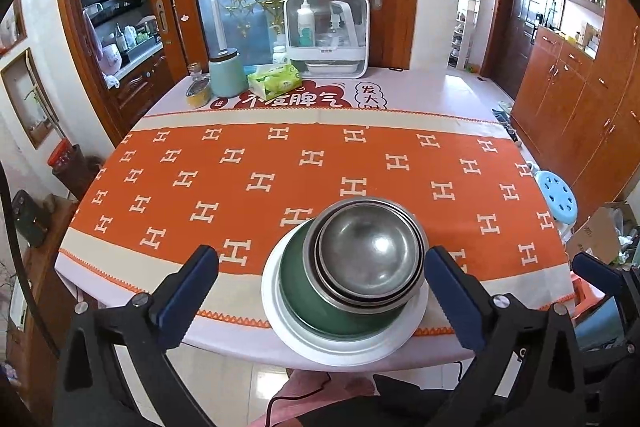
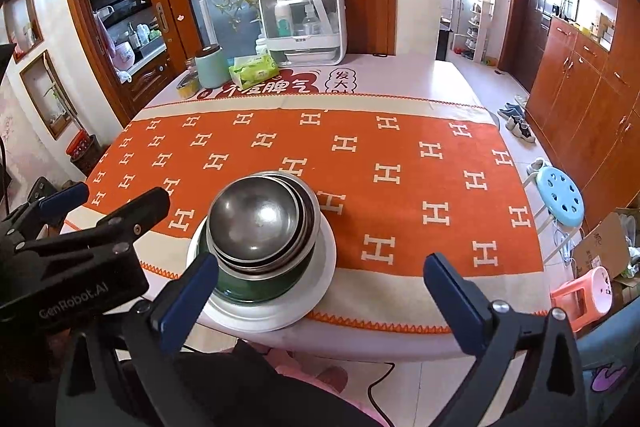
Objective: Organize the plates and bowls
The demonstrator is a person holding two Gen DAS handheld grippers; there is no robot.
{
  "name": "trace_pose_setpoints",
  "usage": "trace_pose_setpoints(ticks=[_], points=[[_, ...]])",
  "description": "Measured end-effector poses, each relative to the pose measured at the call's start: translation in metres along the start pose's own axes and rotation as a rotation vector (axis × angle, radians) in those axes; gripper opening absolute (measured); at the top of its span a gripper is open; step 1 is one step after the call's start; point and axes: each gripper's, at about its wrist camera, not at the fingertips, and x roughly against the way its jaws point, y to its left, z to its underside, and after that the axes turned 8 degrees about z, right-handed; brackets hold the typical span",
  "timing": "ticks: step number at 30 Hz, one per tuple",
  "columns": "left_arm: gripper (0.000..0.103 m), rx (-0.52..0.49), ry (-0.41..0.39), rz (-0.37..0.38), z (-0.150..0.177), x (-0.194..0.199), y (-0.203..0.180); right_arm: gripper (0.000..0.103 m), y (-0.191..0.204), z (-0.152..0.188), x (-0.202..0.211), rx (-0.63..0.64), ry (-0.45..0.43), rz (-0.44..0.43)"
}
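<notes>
A stack stands near the front edge of the table on an orange cloth. Its base is a white plate, on that sits a green bowl, and inside nest several steel bowls. My left gripper is open; the stack lies between its fingers, close to the right one, with no pad pressing on it. In the right wrist view the steel bowls, the green bowl and the plate sit by the left finger of my open right gripper. The left gripper shows at the left.
At the back of the table stand a white lidded case, a teal canister, a green tissue pack and a yellow tin. A blue stool and a pink stool stand right of the table. A cable hangs below.
</notes>
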Motion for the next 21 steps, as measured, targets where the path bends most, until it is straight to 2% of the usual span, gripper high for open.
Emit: trace_pose_setpoints(ticks=[21], points=[[0.102, -0.017, -0.012, -0.013, 0.0075, 0.008, -0.0069, 0.103, -0.0027, 0.0082, -0.003, -0.009, 0.036, 0.007]])
